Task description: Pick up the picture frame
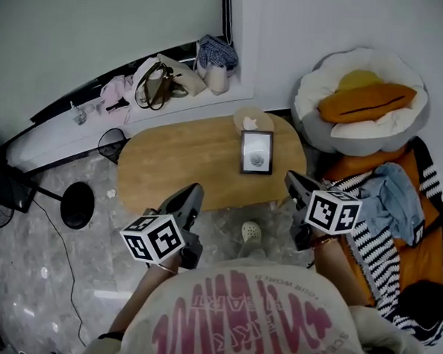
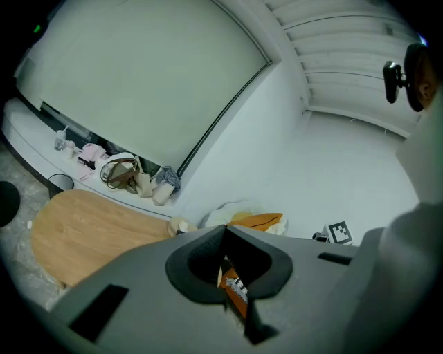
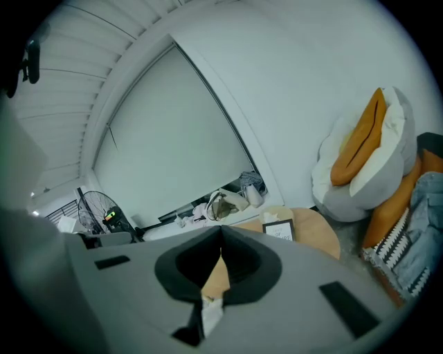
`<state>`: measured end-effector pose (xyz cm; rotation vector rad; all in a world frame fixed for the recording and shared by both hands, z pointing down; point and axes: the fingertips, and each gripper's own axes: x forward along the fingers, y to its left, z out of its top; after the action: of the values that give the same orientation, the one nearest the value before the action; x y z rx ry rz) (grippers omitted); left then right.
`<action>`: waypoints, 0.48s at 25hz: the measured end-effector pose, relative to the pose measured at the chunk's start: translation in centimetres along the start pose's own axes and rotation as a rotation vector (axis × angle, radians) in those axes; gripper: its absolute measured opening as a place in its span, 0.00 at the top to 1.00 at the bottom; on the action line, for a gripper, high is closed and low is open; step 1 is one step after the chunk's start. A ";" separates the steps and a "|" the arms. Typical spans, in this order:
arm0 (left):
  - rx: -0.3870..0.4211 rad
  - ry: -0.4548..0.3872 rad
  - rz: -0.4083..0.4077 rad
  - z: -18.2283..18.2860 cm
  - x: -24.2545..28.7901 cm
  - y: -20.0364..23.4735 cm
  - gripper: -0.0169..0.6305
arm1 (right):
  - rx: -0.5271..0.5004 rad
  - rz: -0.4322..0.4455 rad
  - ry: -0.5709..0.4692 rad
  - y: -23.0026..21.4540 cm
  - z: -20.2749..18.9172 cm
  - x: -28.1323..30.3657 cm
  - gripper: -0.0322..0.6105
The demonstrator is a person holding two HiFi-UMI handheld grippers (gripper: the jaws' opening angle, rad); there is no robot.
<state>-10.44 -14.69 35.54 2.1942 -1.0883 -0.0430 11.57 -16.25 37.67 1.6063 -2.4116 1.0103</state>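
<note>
1. Wooden oval table [image 1: 174, 162] stands before a white wall. The picture frame [image 1: 256, 152] lies flat on its far right part, untouched.
2. Left gripper [image 1: 194, 192]: jaws pressed together with nothing between them. It is held near the table's front edge, well apart from the frame.
3. Right gripper [image 1: 293, 178]: jaws likewise together and empty. It is near the frame's right side, not in contact.
4. Assessment: no grasp made. Opening the jaws, closing them on the frame and lifting it all remain outstanding.

The desk [image 1: 170, 166] is finished in light wood, smooth and matt. The picture frame [image 1: 256, 152] is edged in a dark, matt material. The floor [image 1: 45, 251] is laid in polished, veined stone. The cushion [image 1: 364, 103] is covered in soft cloth.
</note>
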 end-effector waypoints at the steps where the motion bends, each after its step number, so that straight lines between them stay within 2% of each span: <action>1: -0.002 -0.006 0.010 0.7 0.9 0.4 0.97 | 0.007 0.008 0.003 -0.6 0.9 1.1 0.94; 6: -0.017 -0.017 0.066 3.4 6.1 2.6 0.97 | 0.031 0.044 0.034 -3.2 4.5 6.9 0.94; 12: -0.056 0.001 0.095 5.2 12.4 4.3 0.97 | 0.031 0.085 0.102 -6.2 7.1 12.6 0.94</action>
<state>-6.96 -28.29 37.22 2.0901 -1.1751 -0.0300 13.20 -31.70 40.10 1.4349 -2.4258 1.1193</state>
